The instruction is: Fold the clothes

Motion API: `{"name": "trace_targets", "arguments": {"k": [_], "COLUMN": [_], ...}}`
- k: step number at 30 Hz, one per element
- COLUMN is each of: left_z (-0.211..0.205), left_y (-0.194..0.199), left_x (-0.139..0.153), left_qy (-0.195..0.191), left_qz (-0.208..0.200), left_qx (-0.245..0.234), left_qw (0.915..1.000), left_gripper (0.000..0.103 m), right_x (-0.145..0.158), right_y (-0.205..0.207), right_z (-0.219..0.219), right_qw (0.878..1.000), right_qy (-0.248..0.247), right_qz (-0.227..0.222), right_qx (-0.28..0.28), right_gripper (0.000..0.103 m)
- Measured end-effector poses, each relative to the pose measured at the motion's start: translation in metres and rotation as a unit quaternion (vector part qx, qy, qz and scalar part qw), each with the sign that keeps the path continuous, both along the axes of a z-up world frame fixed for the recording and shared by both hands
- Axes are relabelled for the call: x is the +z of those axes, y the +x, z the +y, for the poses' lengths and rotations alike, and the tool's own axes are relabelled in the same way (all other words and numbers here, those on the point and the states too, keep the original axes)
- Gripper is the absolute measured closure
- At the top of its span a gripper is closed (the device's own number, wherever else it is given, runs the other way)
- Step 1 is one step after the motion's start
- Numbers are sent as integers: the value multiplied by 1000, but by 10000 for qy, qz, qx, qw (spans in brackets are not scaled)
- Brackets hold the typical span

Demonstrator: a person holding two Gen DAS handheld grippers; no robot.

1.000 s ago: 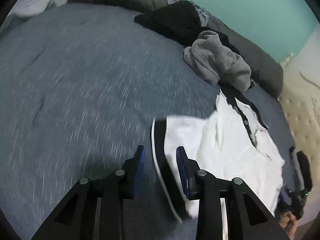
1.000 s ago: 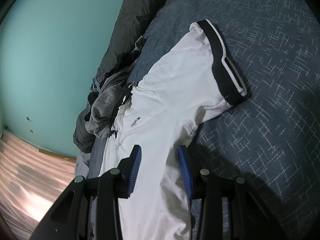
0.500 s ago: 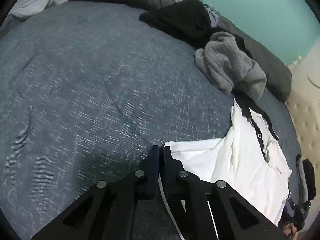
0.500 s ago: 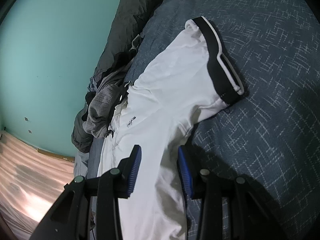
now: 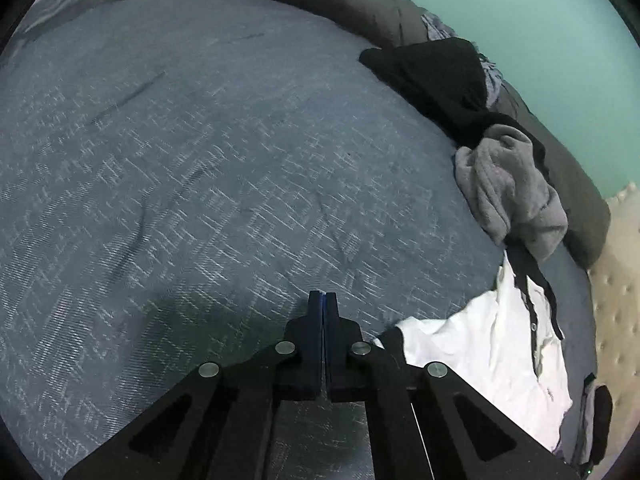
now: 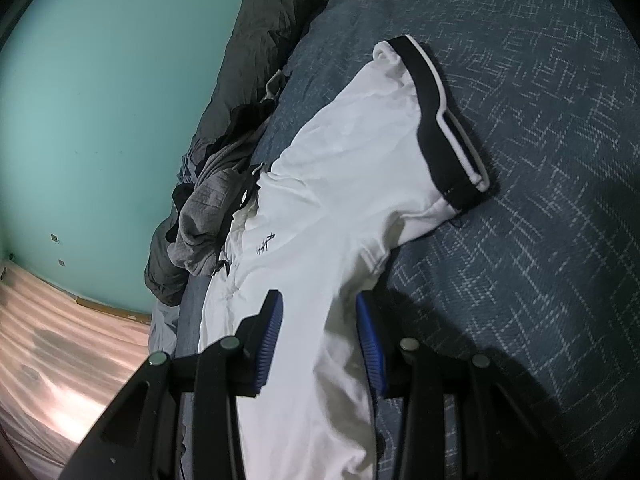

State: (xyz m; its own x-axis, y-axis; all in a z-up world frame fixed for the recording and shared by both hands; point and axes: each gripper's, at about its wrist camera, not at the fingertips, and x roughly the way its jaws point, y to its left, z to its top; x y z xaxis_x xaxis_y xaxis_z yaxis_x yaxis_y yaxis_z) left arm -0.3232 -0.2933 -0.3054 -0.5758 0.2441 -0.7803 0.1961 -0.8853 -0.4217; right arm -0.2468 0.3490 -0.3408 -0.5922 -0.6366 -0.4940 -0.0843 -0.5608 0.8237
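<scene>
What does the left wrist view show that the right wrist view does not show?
Only the left wrist view shows the left gripper, its fingers shut together, the cream tufted headboard and the button placket of the white polo shirt with black trim.

Only the right wrist view shows the right gripper, its blue-padded fingers apart astride the shirt's body, the black-banded sleeve cuff lying flat, the small chest logo and the pinkish floor.

Both show the shirt, the blue patterned bedspread, the crumpled grey garment and the turquoise wall.
</scene>
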Motion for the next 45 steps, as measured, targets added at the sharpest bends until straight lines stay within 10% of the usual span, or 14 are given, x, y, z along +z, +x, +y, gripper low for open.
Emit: {"name": "trace_targets", "arguments": {"k": [6, 10, 19, 22, 30, 41, 45], "left_z": [7, 15, 40, 47, 33, 17, 13], "left_y": [8, 18, -2, -5, 3, 0, 8], "left_x": [2, 2, -11, -14, 0, -17, -7], "left_qy": [229, 180, 385, 371, 218, 508, 570], "left_qz": [128, 163, 111, 96, 249, 2, 112], "left_qx": [-365, -611, -827, -879, -368, -213, -239], "left_qw": [9990, 9978, 9958, 9954, 9988, 9985, 9980], "left_gripper": [101, 71, 73, 96, 100, 98, 73], "right_x": [-1, 0, -1, -1, -1, 0, -1], "right_y": [0, 1, 0, 0, 0, 0, 0], "right_z": [-2, -3, -4, -4, -4, -3, -3], "right_qw": [10000, 10000, 10000, 10000, 10000, 10000, 10000], "right_qy": [8, 11, 18, 12, -4, -7, -13], "right_qz": [-15, 1, -1, 0, 2, 7, -6], "right_qx": [15, 27, 28, 22, 19, 33, 35], "right_gripper": [65, 65, 65, 65, 65, 65, 65]}}
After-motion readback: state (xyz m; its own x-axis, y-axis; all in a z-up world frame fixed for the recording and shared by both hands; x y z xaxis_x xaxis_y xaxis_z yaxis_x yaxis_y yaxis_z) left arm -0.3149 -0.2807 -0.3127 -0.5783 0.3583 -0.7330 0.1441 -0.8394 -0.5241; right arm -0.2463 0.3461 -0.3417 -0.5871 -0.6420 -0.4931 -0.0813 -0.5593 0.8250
